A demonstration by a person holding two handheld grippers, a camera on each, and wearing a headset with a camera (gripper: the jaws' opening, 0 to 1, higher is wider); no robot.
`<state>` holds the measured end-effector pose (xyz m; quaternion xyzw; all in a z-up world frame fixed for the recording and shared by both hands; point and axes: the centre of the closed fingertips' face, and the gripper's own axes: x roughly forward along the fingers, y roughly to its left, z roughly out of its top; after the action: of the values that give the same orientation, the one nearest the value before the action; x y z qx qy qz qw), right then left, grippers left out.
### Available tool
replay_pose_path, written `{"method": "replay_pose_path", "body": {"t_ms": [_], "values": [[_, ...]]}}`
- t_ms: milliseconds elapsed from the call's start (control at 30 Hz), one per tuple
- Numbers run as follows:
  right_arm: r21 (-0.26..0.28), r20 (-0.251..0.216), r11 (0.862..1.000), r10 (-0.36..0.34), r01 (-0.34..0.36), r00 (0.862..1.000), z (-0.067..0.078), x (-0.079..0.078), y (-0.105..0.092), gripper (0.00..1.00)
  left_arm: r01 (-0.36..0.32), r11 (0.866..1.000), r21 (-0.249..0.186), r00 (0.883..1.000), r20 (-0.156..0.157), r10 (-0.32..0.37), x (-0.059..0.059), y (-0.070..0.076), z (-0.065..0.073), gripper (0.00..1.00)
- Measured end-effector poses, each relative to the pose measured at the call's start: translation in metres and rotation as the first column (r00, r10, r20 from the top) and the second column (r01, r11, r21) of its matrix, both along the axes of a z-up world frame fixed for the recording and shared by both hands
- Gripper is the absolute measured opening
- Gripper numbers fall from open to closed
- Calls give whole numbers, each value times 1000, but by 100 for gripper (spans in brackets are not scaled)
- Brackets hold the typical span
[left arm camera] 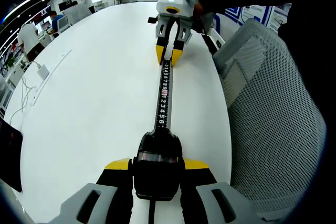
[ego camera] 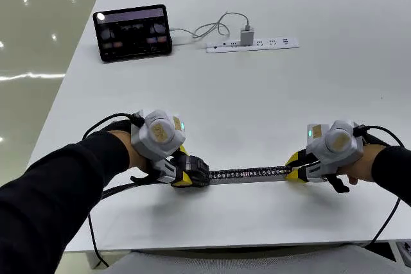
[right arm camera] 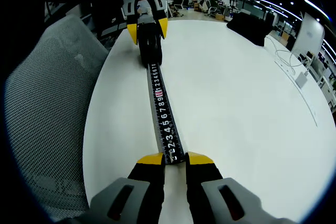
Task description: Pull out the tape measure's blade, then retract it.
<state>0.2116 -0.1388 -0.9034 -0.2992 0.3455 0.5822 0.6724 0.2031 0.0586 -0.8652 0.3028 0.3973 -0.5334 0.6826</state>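
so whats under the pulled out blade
The bare white table lies under the blade, which spans from the case in the left tongs to the right tongs. Whether they touch is unclear; the right tongs cover its tip.

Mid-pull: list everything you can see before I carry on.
tape measure case: 1, black, near table edge
blade: 1, black with pale numerals, drawn out between the grippers
tablet: 1, black, far left
power strip: 1, white, far middle
charger: 1, white, plugged into power strip
table: 1, white
chair: 1, grey mesh, at near edge
left gripper: grey, yellow-tipped fingers, shut on tape measure case
right gripper: same, shut on blade end
sleeves: 2, black
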Motion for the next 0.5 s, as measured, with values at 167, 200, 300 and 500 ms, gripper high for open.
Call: {"method": "replay_pose_path", "body": {"t_ms": [167, 200, 300, 500], "values": [[-4, 0, 1000, -2, 2, 1000, 1, -1, -3, 10, 2, 1000, 1, 1000, 0, -2, 0, 0, 0, 30], [-5, 0, 1000, -3, 3, 1000, 1, -2, -3, 10, 2, 1000, 1, 1000, 0, -2, -1, 0, 0, 30], [-8, 0, 1000, -4, 4, 1000, 2, -2, -5, 10, 2, 1000, 0, 1000, 1, -2, -1, 0, 0, 30], [-16, 1, 1000, -6, 6, 1000, 3, -2, -10, 10, 2, 1000, 0, 1000, 0, -2, 0, 0, 0, 30]]}}
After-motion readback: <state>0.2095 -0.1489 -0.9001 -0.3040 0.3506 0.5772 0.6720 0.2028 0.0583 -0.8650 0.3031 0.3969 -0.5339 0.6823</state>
